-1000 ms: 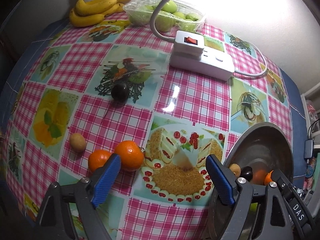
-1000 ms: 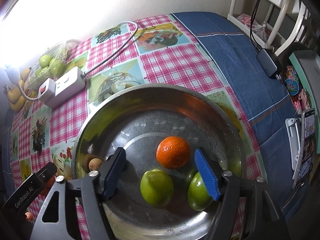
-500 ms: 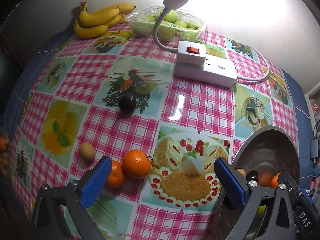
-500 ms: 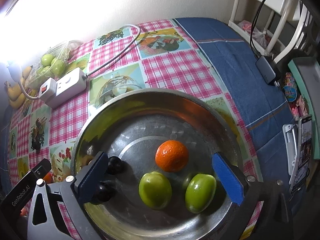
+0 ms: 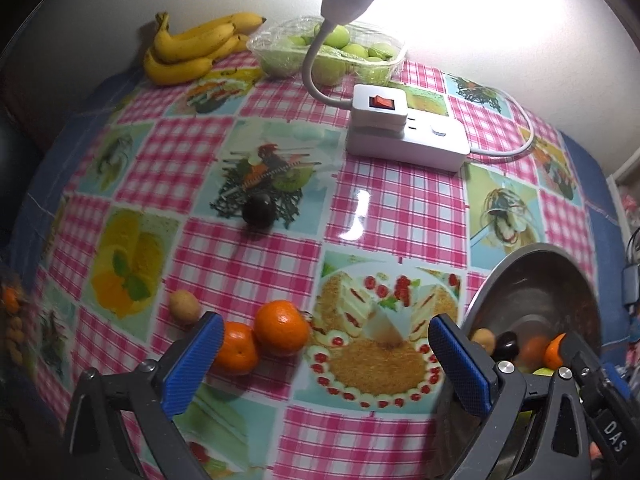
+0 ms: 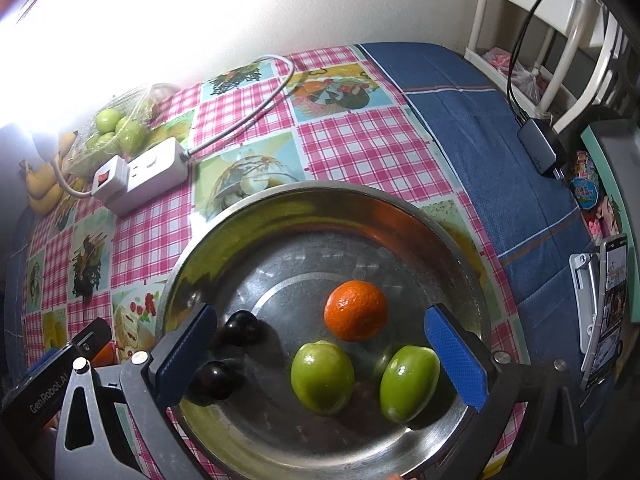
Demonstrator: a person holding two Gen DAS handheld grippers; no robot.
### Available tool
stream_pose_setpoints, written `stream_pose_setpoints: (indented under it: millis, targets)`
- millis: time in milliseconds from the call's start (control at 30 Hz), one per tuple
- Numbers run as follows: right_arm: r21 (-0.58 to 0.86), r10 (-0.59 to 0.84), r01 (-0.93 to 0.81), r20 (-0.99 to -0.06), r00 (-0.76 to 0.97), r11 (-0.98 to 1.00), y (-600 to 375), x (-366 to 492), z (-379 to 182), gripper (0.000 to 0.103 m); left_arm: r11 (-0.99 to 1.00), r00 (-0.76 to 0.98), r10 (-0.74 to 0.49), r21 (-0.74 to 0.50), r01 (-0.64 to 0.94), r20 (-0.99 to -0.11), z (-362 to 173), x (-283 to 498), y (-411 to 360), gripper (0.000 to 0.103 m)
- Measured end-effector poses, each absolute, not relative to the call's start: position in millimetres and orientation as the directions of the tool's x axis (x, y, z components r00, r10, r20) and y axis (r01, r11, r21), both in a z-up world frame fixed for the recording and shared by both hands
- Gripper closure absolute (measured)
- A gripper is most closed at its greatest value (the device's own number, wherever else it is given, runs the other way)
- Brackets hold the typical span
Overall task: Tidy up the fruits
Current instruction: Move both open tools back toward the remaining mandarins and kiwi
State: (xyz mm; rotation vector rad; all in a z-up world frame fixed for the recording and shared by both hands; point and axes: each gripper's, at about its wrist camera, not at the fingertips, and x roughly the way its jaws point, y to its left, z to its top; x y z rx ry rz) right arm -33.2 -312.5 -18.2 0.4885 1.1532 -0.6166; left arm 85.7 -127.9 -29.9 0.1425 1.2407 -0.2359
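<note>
My left gripper [image 5: 326, 364] hangs open over the checked tablecloth with nothing between its blue pads. Two oranges [image 5: 282, 328] lie touching by its left finger, one partly behind it. A small brown fruit [image 5: 184, 306] sits further left and a dark plum [image 5: 260, 210] lies mid-table. My right gripper [image 6: 320, 356] stands open above the steel bowl [image 6: 320, 190]. The bowl holds an orange [image 6: 356, 310], two green fruits [image 6: 322, 376] and two dark plums [image 6: 240, 328]; neither pad touches any of them.
Bananas [image 5: 192, 50] and a clear box of green fruit [image 5: 332, 54] lie at the wall. A white power strip [image 5: 404, 134] with a lamp neck and cable sits behind the bowl [image 5: 500, 272]. A chair and a phone on a mount stand to the right of the table.
Both grippers' jaws have spread wider. In the right wrist view the two dark plums now show beside the left finger. Neither hand has shifted noticeably.
</note>
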Motion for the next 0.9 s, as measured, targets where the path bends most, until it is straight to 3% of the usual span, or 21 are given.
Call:
stream_pose_setpoints:
  millis: [267,900]
  targets:
    - [0.010,-0.205,0.637,-0.942,0.264,0.770,-296,-27,-17,0.000,0.965,0.331,-0.093,-0.003,0.262,-0.939,-21,93,-111,0.000]
    - [0.131,-0.101,0.555,-0.924,0.368,0.821,-235,7,-13,0.000,0.979,0.335,-0.065,0.005,0.204,-0.940,-22,131,-37,0.000]
